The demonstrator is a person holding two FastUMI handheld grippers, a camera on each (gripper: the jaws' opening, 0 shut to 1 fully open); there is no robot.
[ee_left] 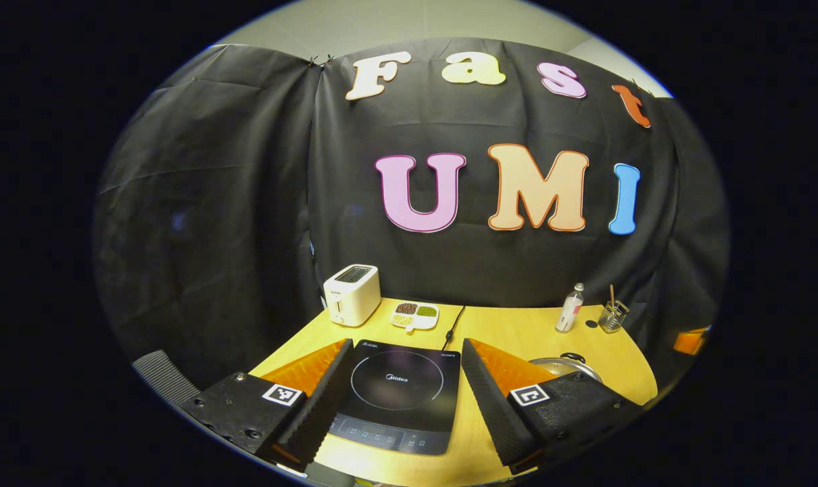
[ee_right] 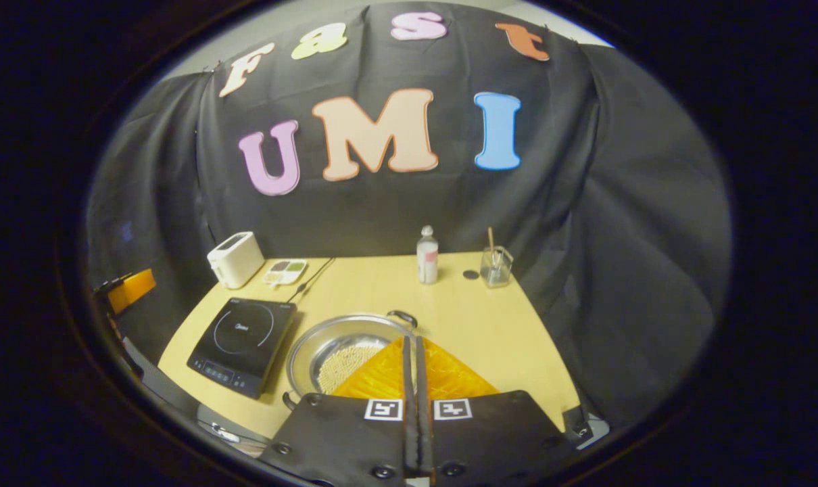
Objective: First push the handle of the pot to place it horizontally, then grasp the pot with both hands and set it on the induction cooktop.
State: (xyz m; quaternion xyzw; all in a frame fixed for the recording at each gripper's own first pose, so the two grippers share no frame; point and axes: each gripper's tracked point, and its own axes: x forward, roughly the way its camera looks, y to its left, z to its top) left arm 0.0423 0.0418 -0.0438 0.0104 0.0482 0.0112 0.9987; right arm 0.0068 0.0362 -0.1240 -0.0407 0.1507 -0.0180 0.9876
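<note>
In the right gripper view a steel pot (ee_right: 345, 348) with pale grains inside stands on the wooden table (ee_right: 476, 325). One loop handle (ee_right: 402, 316) points to the far right, the other (ee_right: 289, 400) to the near left. My right gripper (ee_right: 410, 339) is shut and empty, its tips above the pot's near right rim. The black induction cooktop (ee_right: 243, 343) lies just left of the pot. My left gripper (ee_left: 406, 341) is open and holds nothing; its fingers frame the cooktop (ee_left: 395, 392). The pot's rim (ee_left: 564, 365) peeks out behind its right finger.
Along the back of the table stand a white toaster (ee_left: 351, 294), a divided dish of beans (ee_left: 414, 314), a small bottle (ee_right: 427, 255) and a glass with a stick (ee_right: 495, 266). A black cord (ee_left: 451, 328) runs back from the cooktop.
</note>
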